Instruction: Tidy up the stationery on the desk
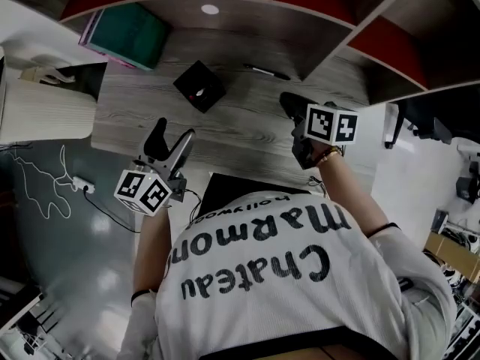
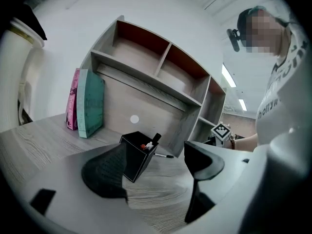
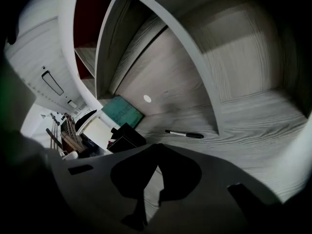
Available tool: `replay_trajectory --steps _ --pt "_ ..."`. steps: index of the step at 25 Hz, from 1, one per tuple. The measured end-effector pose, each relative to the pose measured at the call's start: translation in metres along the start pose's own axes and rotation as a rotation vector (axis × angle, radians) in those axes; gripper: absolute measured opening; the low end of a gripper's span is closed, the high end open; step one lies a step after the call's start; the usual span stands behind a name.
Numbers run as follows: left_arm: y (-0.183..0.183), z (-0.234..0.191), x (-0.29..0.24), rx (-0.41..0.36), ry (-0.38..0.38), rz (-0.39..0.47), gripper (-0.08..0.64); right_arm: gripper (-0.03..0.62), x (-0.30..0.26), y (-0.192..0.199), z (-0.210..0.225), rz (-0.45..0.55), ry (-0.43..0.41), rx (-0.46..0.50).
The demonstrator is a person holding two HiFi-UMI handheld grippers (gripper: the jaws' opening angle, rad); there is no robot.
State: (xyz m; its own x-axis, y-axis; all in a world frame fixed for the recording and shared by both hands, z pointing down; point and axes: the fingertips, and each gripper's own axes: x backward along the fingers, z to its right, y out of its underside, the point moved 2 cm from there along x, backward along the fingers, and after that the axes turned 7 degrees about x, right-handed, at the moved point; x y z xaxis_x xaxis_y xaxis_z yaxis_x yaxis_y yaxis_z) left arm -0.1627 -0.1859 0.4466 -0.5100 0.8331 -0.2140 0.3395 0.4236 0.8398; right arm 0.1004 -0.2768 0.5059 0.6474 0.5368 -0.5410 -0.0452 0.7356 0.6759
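A black pen holder (image 1: 199, 85) stands mid-desk (image 1: 247, 130) (pens poke out). A black marker (image 1: 266, 70) lies flat just right of it. Left gripper (image 1: 171, 138), in front of the holder, jaws spread, empty. Right gripper (image 1: 291, 105), further right, jaws pressed together — nothing between.

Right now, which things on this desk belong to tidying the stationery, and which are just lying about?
For the job: loose black marker pen; black square pen holder.
Just there: upright teal book; pink book beside it; grey wooden shelf unit.
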Motion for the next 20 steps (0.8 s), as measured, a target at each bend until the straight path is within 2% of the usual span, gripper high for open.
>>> replay_trajectory --steps 2,3,4,5,8,13,20 --pt "-0.004 -0.001 0.008 0.016 -0.006 0.018 0.383 0.017 -0.006 -0.002 -0.004 -0.008 0.005 0.023" --pt "-0.007 -0.003 0.013 0.025 -0.012 0.029 0.36 0.017 -0.009 -0.003 -0.006 -0.012 0.007 0.031" --pt "-0.01 -0.006 0.017 0.032 -0.021 0.042 0.21 0.017 -0.013 -0.003 -0.008 -0.015 0.009 0.039" --pt "-0.012 -0.01 0.02 0.04 -0.029 0.056 0.09 0.017 -0.016 -0.004 -0.01 -0.019 0.013 0.047" --pt "-0.015 -0.019 0.023 0.052 -0.041 0.053 0.079 0.017 -0.022 -0.007 -0.017 -0.014 0.029 0.055" --pt "-0.017 -0.032 0.023 -0.007 -0.09 -0.043 0.018 0.017 -0.031 -0.008 -0.025 -0.011 0.057 0.063" --pt "-0.022 -0.051 0.025 0.004 -0.13 -0.076 0.015 0.017 -0.058 -0.025 -0.01 -0.056 0.109 0.185"
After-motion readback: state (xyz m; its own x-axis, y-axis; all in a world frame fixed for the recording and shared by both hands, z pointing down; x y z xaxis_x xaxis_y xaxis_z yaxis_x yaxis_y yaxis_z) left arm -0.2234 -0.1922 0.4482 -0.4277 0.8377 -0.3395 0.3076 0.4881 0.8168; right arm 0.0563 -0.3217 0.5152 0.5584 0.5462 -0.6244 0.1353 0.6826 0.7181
